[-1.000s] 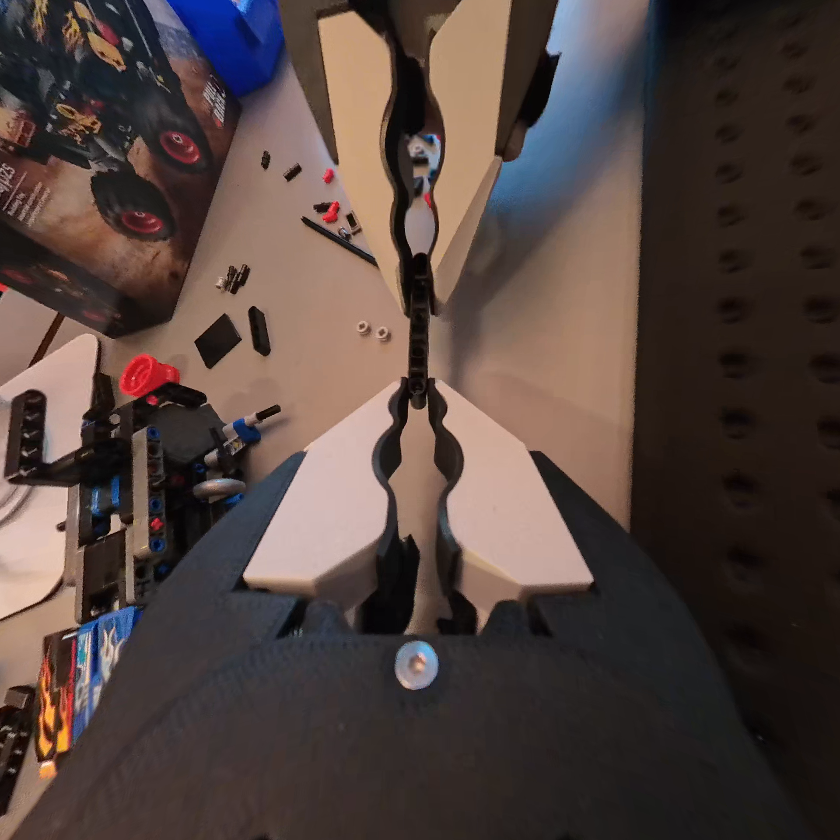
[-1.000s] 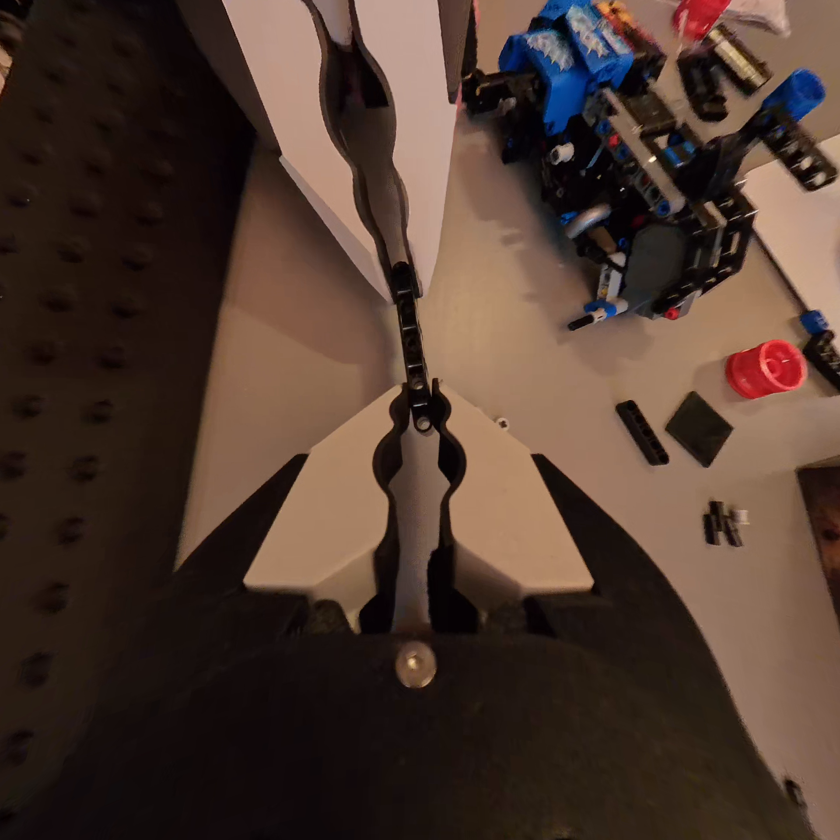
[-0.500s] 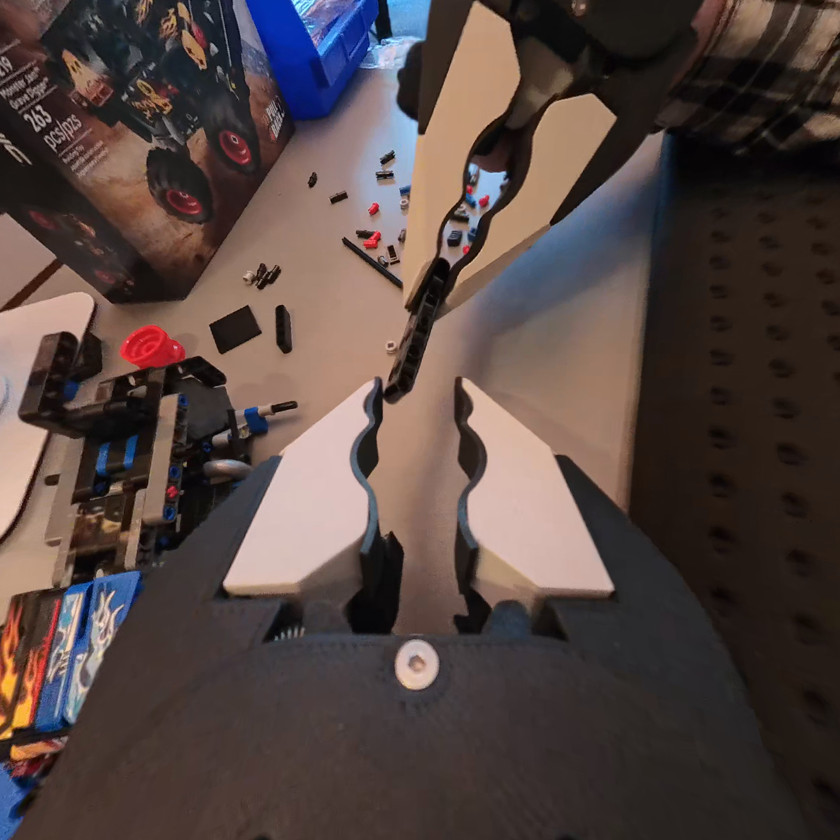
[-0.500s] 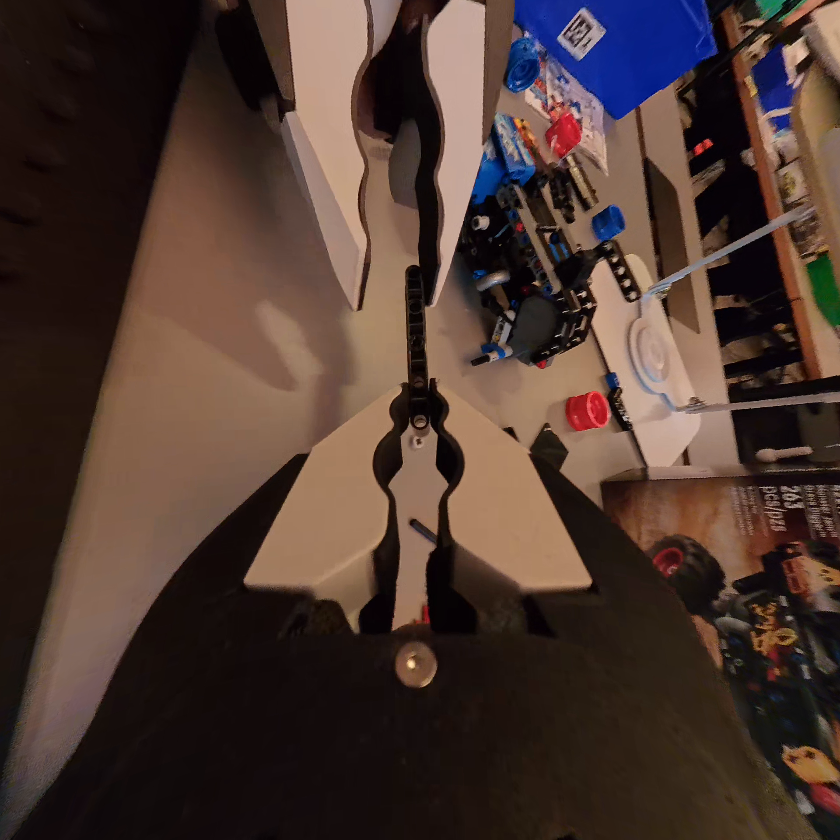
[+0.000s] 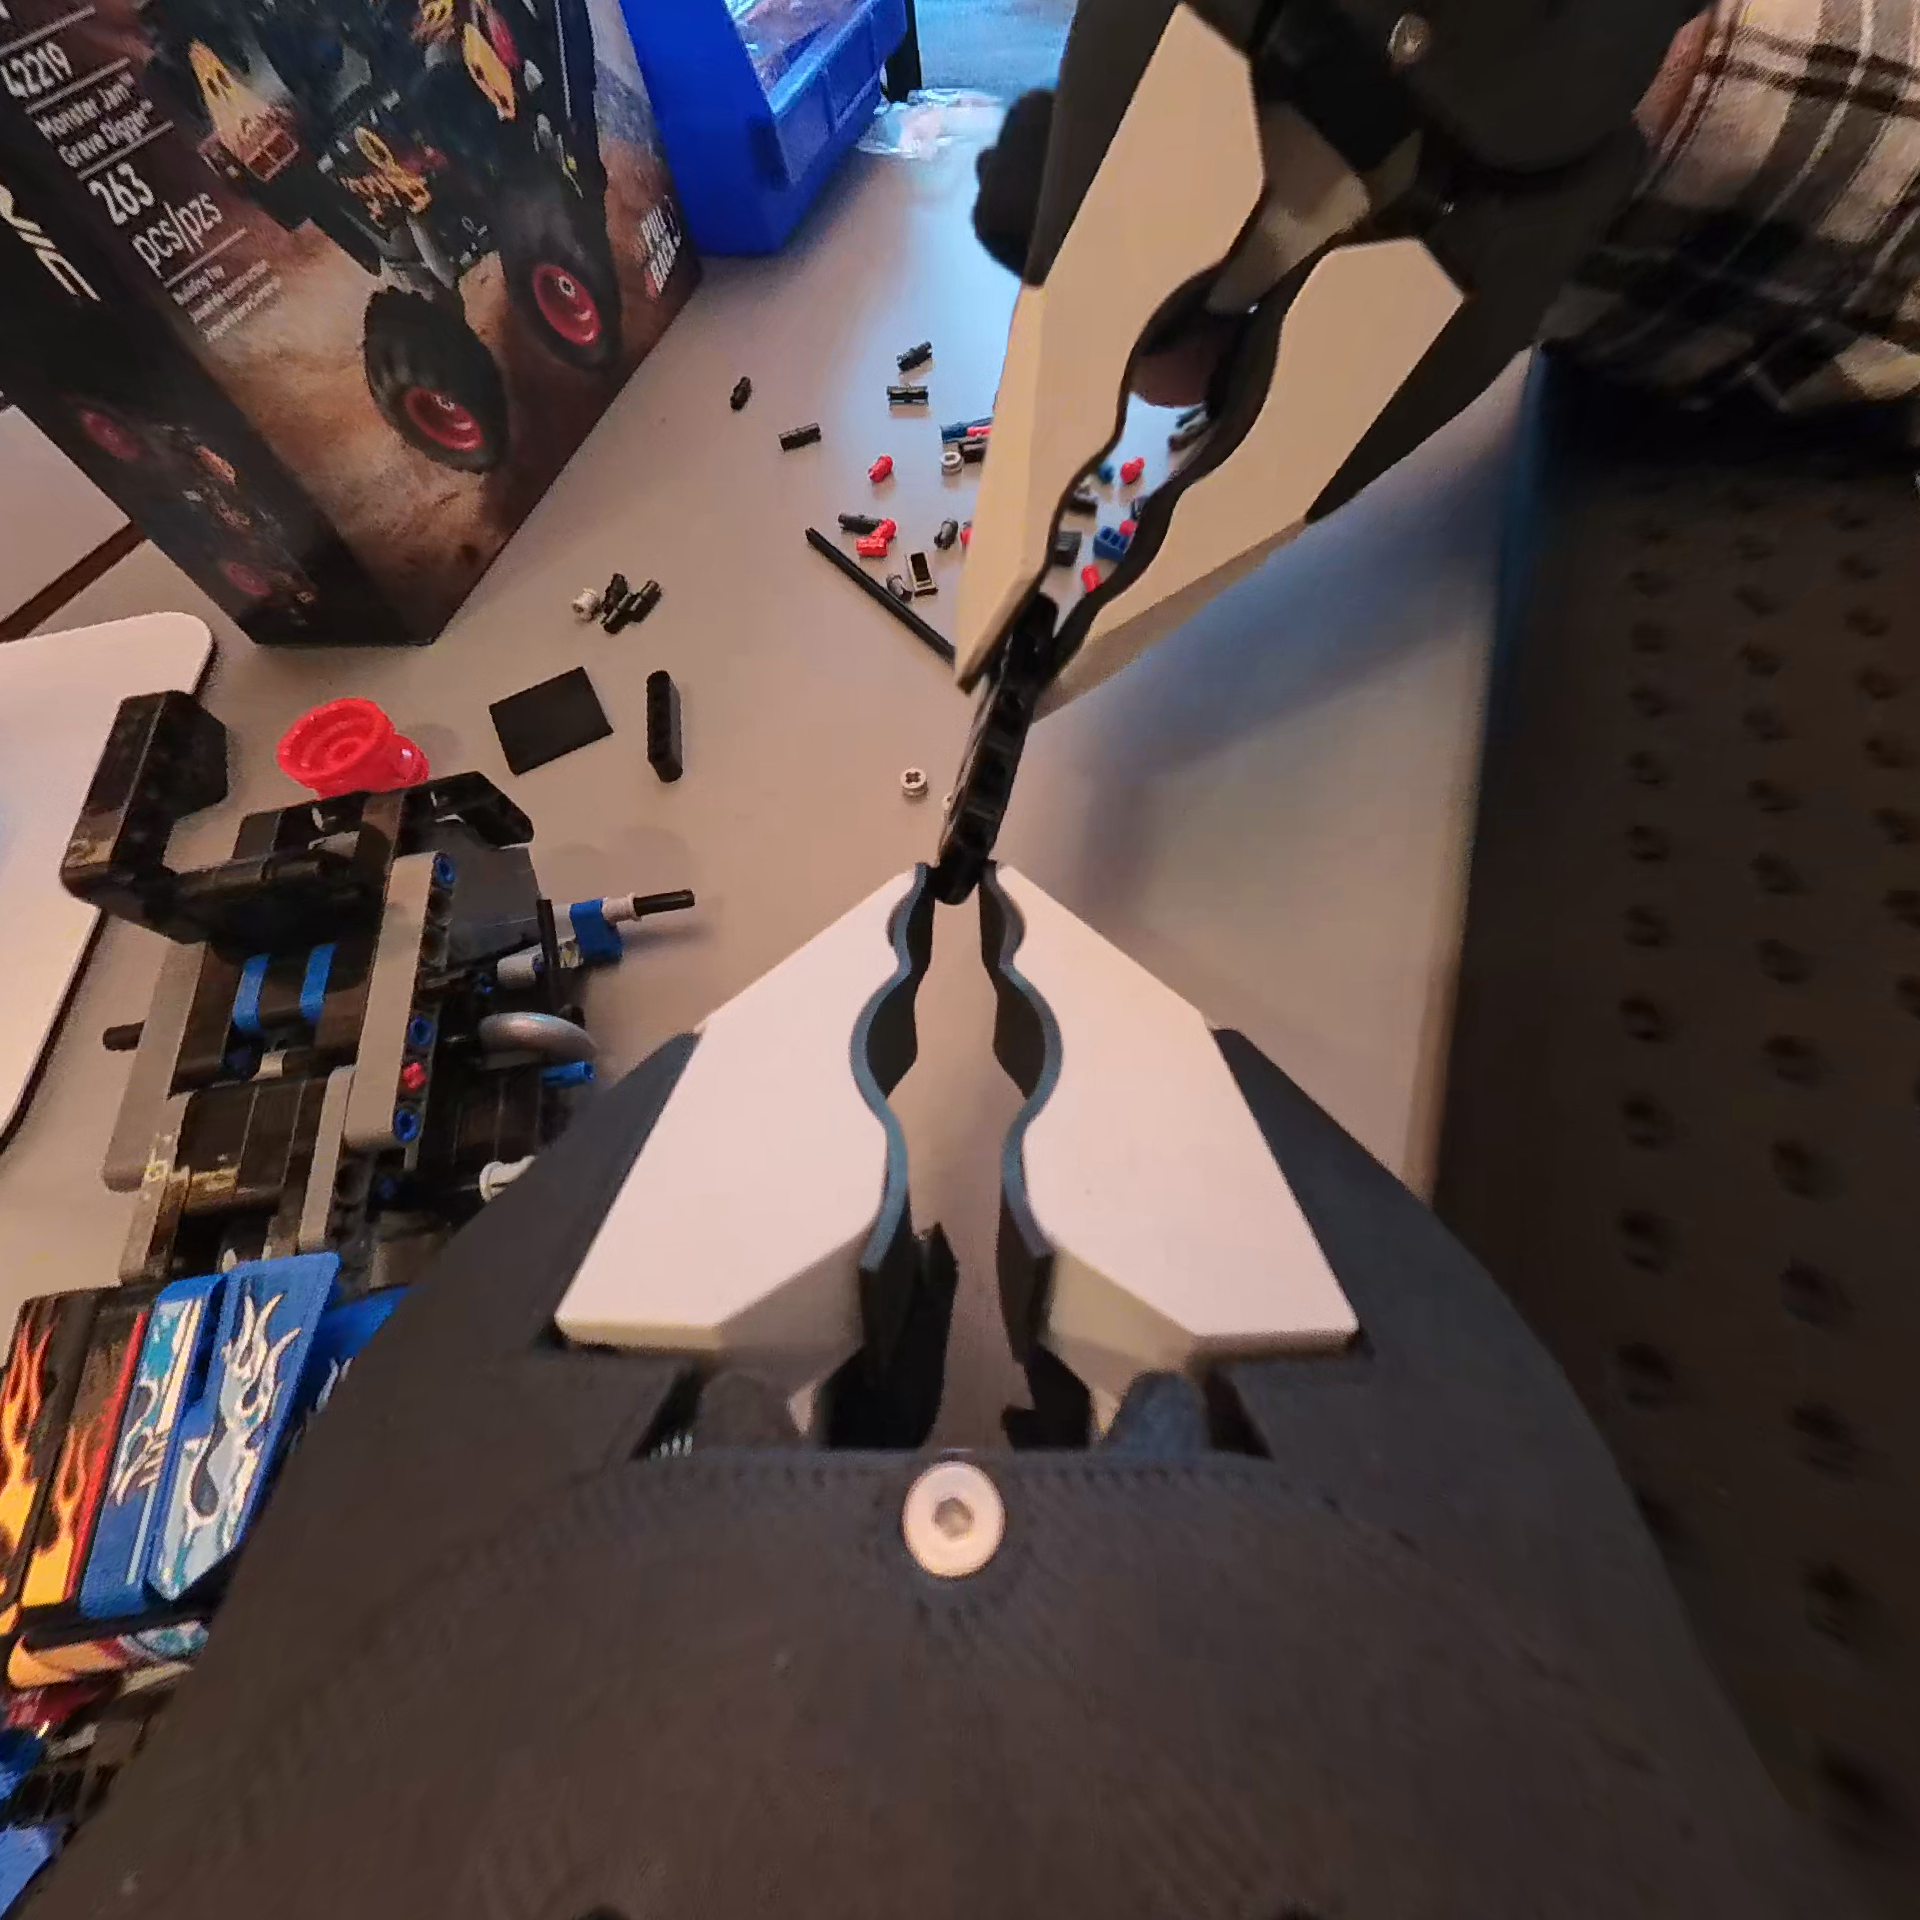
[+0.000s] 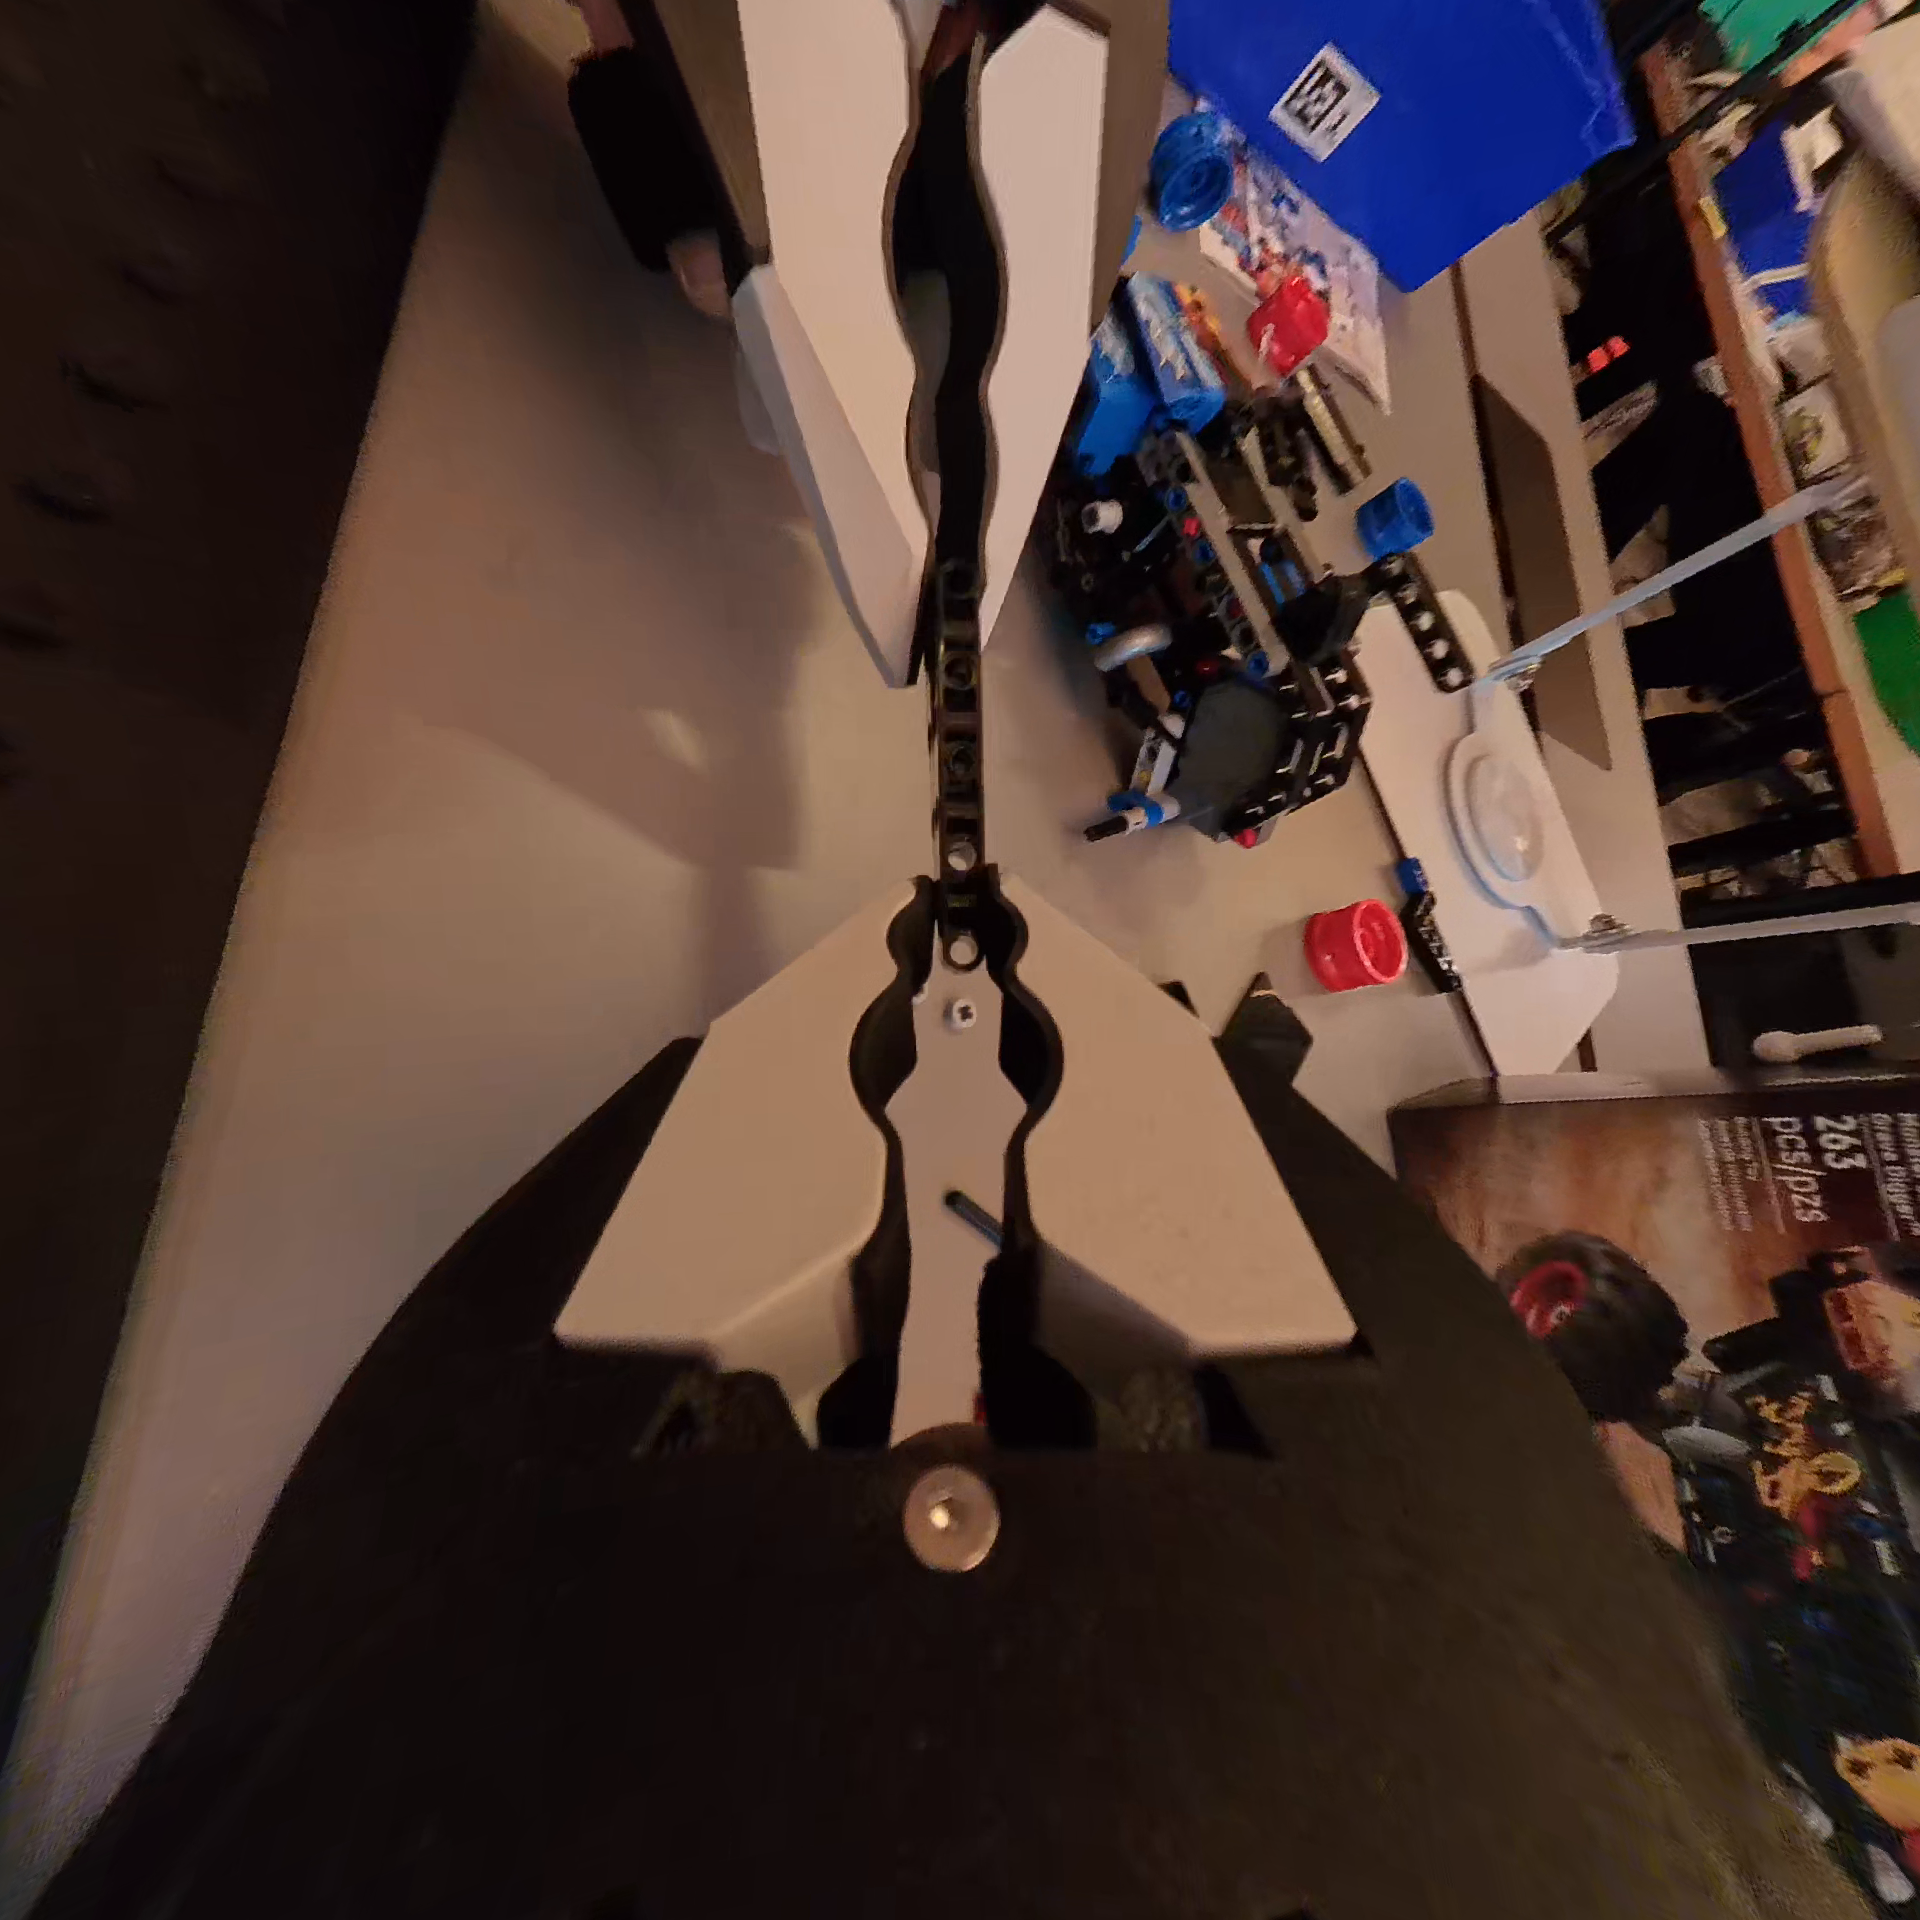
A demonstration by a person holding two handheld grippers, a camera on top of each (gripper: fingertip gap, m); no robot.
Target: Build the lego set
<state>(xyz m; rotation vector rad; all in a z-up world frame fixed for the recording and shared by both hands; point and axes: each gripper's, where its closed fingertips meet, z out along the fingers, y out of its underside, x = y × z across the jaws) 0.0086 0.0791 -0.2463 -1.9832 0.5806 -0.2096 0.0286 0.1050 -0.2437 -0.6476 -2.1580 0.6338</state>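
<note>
A long black Lego beam (image 5: 992, 769) is held in the air between my two grippers. My left gripper (image 5: 954, 883) is shut on its near end. My right gripper (image 5: 1023, 649) comes in from the top and pinches the far end. In the right wrist view my right gripper (image 6: 961, 904) is shut on the beam (image 6: 958, 748), and my left gripper (image 6: 951, 623) clamps its other end. The partly built black, grey and blue truck chassis (image 5: 312, 997) lies on the grey table to the left, also seen in the right wrist view (image 6: 1226, 644).
A red wheel hub (image 5: 343, 732), a black tile (image 5: 551, 719) and a short black beam (image 5: 665, 724) lie near the chassis. Small loose parts (image 5: 935, 499) lie scattered behind. The set's box (image 5: 312, 312) and a blue bin (image 5: 769, 114) stand at the back. A dark studded mat (image 5: 1714, 1039) borders the right. The tips of one gripper are about 4 cm away from the tips of the other. Left tips and right tips are each some 15 cm from the black tile (image 5: 551, 719).
One second ago both grippers held the beam. Half a second ago my left gripper was open while the right tilted the beam. Now my left gripper has shut on its end again.
</note>
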